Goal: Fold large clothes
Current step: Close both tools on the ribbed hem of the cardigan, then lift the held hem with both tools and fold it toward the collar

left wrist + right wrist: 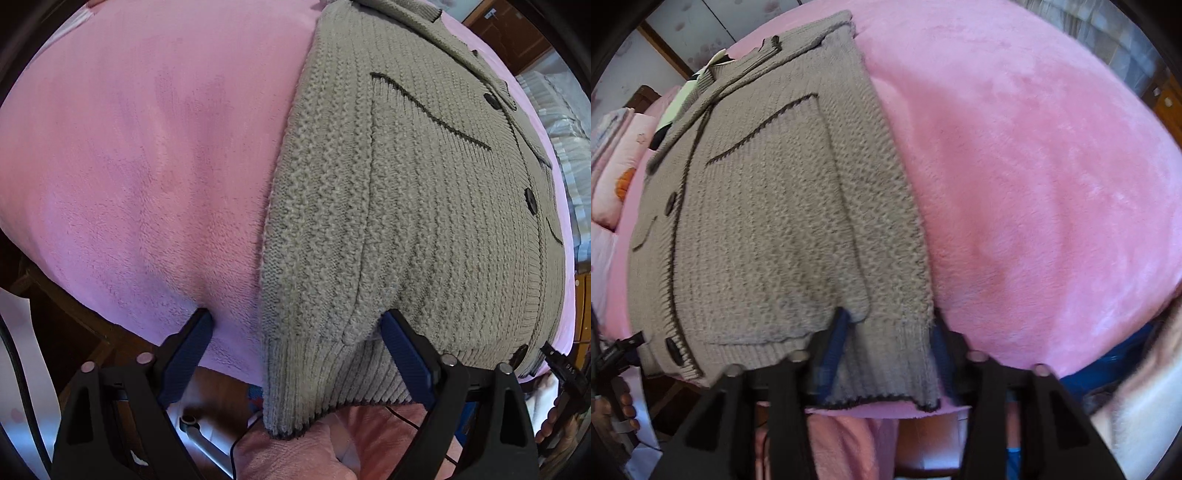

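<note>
The cardigan (413,206) lies front-up and buttoned on the pink blanket (140,177), its sleeves already laid in over the body, so both near corners sit within reach at the bed edge. I read this as the start of a bottom-to-collar fold, hence a gripper at each hem corner.

In the left wrist view my left gripper (295,332) is spread wide, its fingers at 7 and 5 o'clock straddling the ribbed cuff (314,384) that hangs over the edge; one tip presses the blanket, the other touches knit, and nothing is pinched. The right gripper's tip shows at 4 o'clock by the lowest button.

In the right wrist view my right gripper (890,328) is also open, fingers either side of the other cuff (886,369) at 6 o'clock, not yet closed on it. That picture is smeared, so contact is hard to judge.

Pillows (617,166) lie at 9 o'clock, beyond the collar end.
</note>
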The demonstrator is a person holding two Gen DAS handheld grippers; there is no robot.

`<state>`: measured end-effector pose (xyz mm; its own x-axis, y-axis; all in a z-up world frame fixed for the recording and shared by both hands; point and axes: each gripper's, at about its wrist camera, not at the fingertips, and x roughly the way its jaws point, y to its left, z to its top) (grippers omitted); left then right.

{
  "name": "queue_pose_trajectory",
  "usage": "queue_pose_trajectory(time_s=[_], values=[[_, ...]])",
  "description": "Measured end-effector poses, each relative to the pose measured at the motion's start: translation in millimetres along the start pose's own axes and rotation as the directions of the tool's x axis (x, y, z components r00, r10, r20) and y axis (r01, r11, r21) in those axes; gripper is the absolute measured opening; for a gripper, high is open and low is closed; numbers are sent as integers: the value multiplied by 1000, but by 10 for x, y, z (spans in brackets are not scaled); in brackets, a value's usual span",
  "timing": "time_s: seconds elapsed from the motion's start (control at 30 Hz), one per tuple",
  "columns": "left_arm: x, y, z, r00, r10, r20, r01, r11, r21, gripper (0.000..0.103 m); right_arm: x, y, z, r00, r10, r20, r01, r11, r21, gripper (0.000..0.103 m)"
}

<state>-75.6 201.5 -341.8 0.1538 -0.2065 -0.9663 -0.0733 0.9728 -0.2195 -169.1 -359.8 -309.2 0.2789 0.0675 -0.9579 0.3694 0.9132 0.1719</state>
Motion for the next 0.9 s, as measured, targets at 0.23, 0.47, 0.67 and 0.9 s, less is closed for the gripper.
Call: queue_pose_trajectory(time_s=[0.23,0.47,0.67,0.9], values=[[-60,-322,93,996,56,-63,-48,992,120,13,-37,230,21,997,-72,-38,70,996,-59,10],[-369,-650,241,993,84,-88,-74,990,116,11,-399,433,83,997,-78,-25,77,996,-55,8],[-991,-791,547,996,-72,-55,74,997,30,11,-1039,634,297,999,15,51,-12,998,-55,8],[-1783,-957,1162,975,-180,127,188,980,-58,11,-1561,933,1010,978,142,155,-133,989,-64,8]])
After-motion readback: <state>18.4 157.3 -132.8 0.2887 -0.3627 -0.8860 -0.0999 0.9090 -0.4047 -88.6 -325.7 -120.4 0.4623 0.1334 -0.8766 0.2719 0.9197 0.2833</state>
